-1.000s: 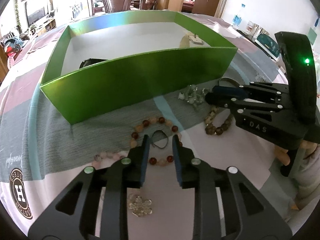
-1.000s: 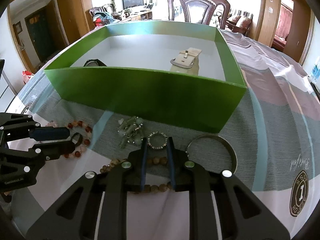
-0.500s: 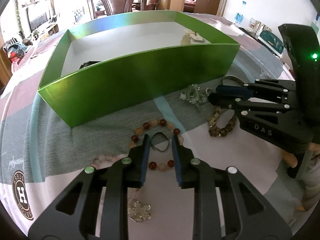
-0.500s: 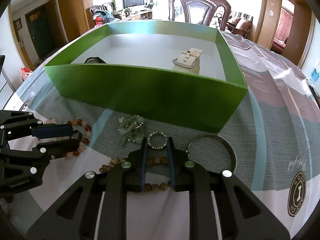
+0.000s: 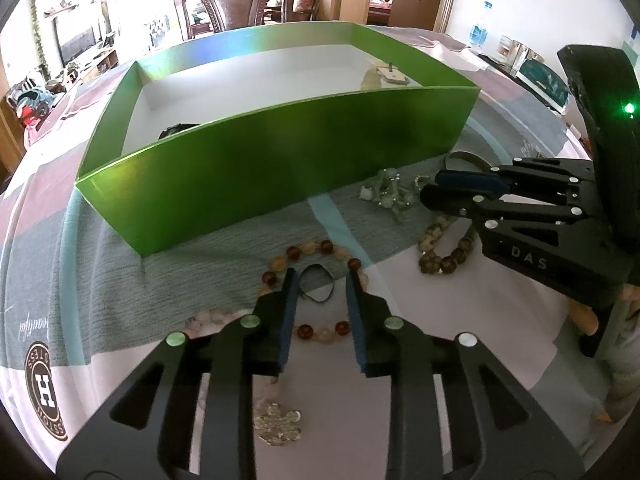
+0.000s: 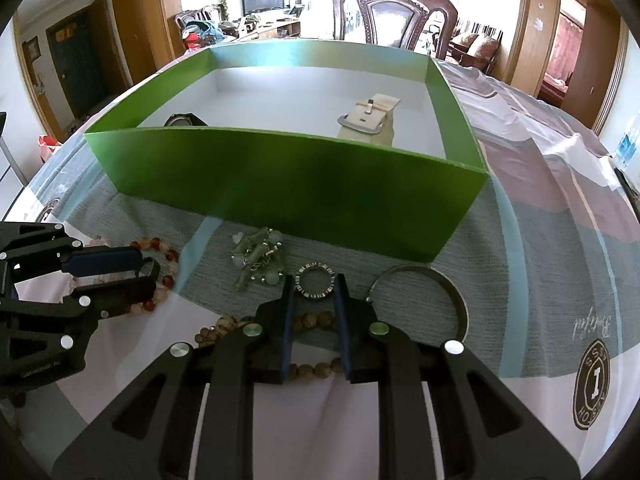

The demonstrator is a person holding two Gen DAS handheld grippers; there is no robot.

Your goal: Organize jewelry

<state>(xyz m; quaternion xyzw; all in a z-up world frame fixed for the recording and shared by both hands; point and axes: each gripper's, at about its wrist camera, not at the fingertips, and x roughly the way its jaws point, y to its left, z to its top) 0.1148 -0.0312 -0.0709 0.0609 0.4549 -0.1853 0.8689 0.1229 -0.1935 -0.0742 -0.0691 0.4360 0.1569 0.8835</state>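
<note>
The cloth-covered surface (image 6: 560, 240) carries a green box (image 6: 280, 176) holding two watches; most jewelry lies outside. My right tool (image 6: 314, 280) clamps a ring (image 6: 315, 280); left tool (image 5: 320, 280), opening, straddles a small loop (image 5: 318, 284).

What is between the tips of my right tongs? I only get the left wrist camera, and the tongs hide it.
Observer: A studded silver ring, pinched in the right tongs.
Operator: What's the dark thing in the box?
Observer: A black watch with a round face.
Operator: And the beige thing?
Observer: A strap with a silver buckle.
</note>
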